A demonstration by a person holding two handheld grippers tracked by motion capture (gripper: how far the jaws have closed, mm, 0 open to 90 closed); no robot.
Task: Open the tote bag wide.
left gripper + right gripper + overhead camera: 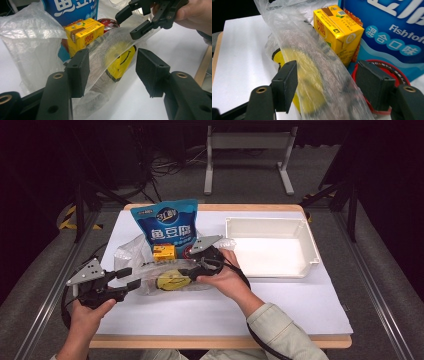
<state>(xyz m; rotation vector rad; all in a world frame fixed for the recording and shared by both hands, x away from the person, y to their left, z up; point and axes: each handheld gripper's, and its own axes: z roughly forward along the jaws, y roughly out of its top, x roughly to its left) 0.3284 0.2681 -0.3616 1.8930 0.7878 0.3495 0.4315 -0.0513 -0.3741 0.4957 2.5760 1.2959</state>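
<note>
A crumpled clear plastic bag [131,251] lies at the table's left centre. A yellow smiley-face item [170,281] shows through its film. My left gripper [131,277] is open at the bag's left end, and the film [100,60] runs between its jaws without being pinched. My right gripper [189,269] is open at the bag's right side, its jaws standing either side of the film [322,75]. Over the bag in the left gripper view, the right gripper [135,20] hangs with spread jaws. A yellow carton [337,30] stands just behind the bag.
A blue fish-tofu pouch [167,222] stands upright behind the carton [164,252], with a red-rimmed round lid [397,72] at its foot. A white tray [310,240] sits at the right rear. The table's wooden front edge [220,341] is near the person's forearms.
</note>
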